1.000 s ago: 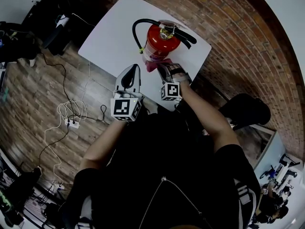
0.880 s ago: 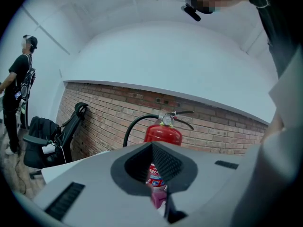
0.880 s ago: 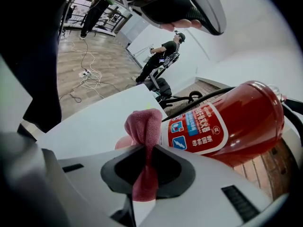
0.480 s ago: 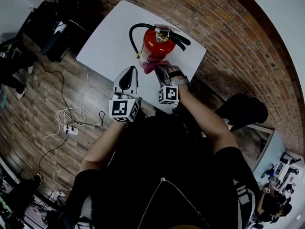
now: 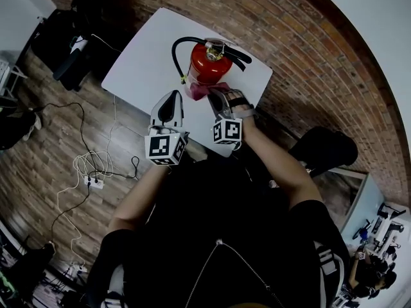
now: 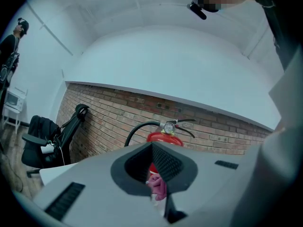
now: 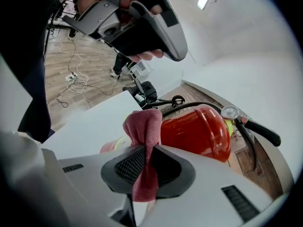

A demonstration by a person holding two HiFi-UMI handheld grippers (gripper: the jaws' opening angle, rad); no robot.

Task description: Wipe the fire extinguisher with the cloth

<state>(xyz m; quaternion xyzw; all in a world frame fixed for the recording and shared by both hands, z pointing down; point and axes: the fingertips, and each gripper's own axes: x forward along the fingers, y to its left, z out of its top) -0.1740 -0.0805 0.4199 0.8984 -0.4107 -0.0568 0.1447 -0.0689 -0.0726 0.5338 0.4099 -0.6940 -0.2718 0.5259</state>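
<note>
Right hand-held gripper (image 7: 148, 150) pinches the pink cloth (image 7: 144, 124) just beside the red fire extinguisher (image 7: 196, 129), upright on the counter (image 7: 90, 126); left hand-held gripper (image 6: 152, 148) pressed together, empty; suggest bracing the cylinder and wiping with firm strokes.

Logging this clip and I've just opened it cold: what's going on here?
A person works with a hand-held gripper in each hand. The right hand-held gripper is shut on a pink cloth, held up against the red fire extinguisher standing on the white table. The left hand-held gripper is shut and empty, hovering just beside.
</note>
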